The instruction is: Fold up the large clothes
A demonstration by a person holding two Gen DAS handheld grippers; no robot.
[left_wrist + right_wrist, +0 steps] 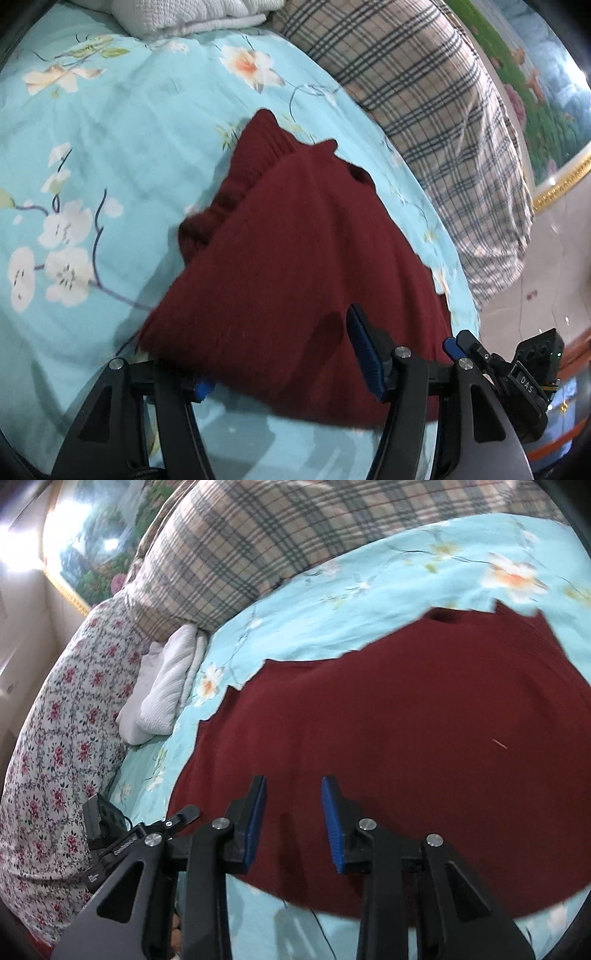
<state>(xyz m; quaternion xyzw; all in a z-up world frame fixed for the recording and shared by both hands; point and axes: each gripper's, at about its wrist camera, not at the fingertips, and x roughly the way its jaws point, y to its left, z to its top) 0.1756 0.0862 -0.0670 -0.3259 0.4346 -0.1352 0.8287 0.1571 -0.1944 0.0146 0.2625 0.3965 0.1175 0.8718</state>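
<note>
Dark red knitted garment [295,258], partly folded, lying on the floral light-blue bedsheet [92,129] near the bed's edge, with a plaid quilt [424,92] beyond it and a white folded cloth [166,694] beside a flowered pillow [55,720]. Left claw [284,365]: jaws spread wide, with the garment's near hem lying between them; one pad is hidden under the fabric, and no pinch is evident. Right claw [291,819]: jaws parted, narrower than the left, poised over the garment's near portion and pinching nothing. Judged risks: a claw that presses together here may catch only the top layer, so the fold beneath slides apart on lifting; it may also snag the bedsheet with the knit, dragging the sheet; the garment's closeness to the bed's edge invites slippage off the mattress.
</note>
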